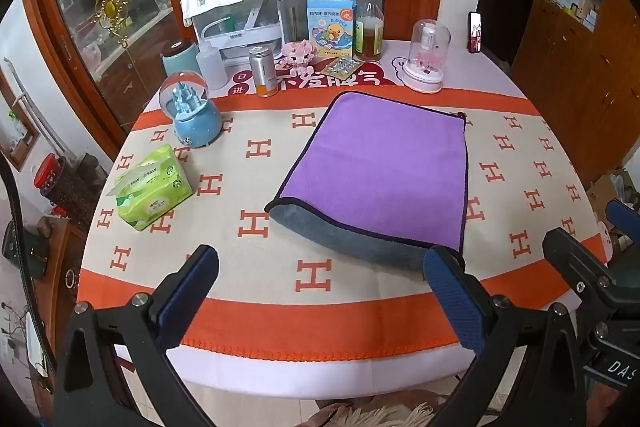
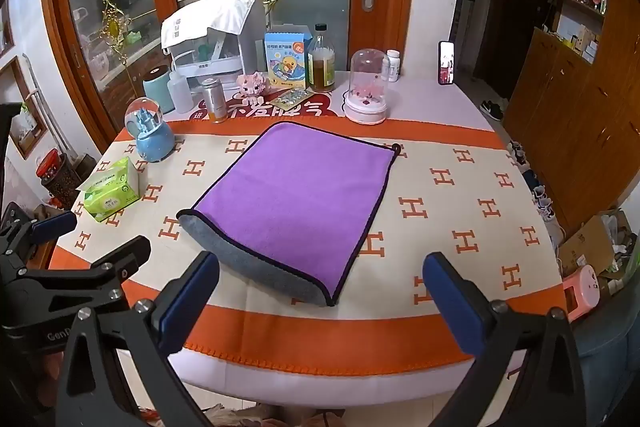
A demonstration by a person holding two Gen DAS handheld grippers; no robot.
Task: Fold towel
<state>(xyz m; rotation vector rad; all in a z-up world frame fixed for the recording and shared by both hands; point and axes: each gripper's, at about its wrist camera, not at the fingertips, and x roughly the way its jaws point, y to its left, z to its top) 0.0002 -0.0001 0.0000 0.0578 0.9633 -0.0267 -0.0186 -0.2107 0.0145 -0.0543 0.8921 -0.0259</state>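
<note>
Centrally: towel [image 1: 380, 167], purple face up, folded once with the grey underside showing along its near edge, flat on the tablecloth [image 1: 312, 323] (cream, orange border). Left gripper [image 1: 320, 267]: fingers spread wide, holding nothing, near the towel's front edge. Right gripper [image 2: 320, 267]: likewise spread, unloaded. Tissue pack [image 1: 152, 187]: left of towel, apart.

Count: 1 towel [image 2: 296, 199], 2 grippers (left [image 1: 320, 291], right [image 2: 320, 291]), 2 snow globes [image 1: 192, 115] [image 1: 426, 57], 1 tissue pack [image 1: 154, 187], 1 can [image 1: 264, 71], 1 phone [image 1: 474, 31].
</note>
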